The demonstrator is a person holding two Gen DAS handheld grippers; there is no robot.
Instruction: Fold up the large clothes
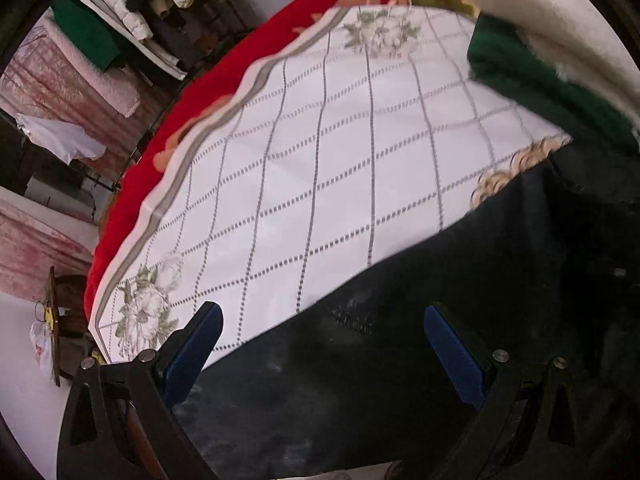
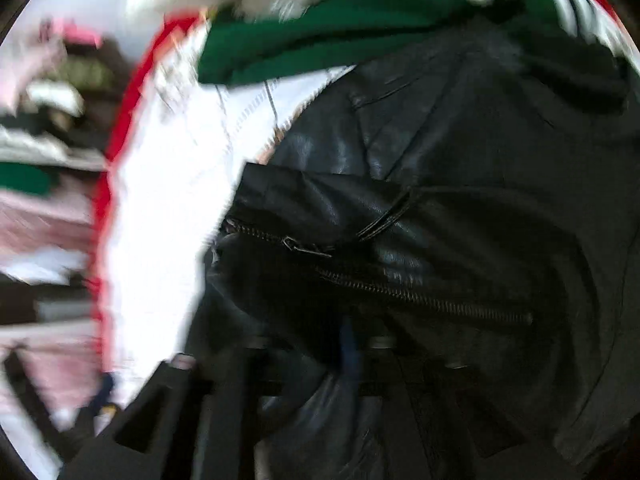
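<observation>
Black leather jacket [image 2: 460,184] | left tool [image 1: 322,354] agape | right tool [image 2: 348,350] unclear (blurred) | green garment [image 1: 520,68] beside

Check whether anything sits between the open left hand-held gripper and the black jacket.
Nothing visible does. The left hand-held gripper is open right over the black leather jacket on the white checked cloth. The green garment lies farther back.

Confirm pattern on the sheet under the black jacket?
White sheet with grey dotted diamond grid and pale floral motifs; clearest in left wrist view.
</observation>
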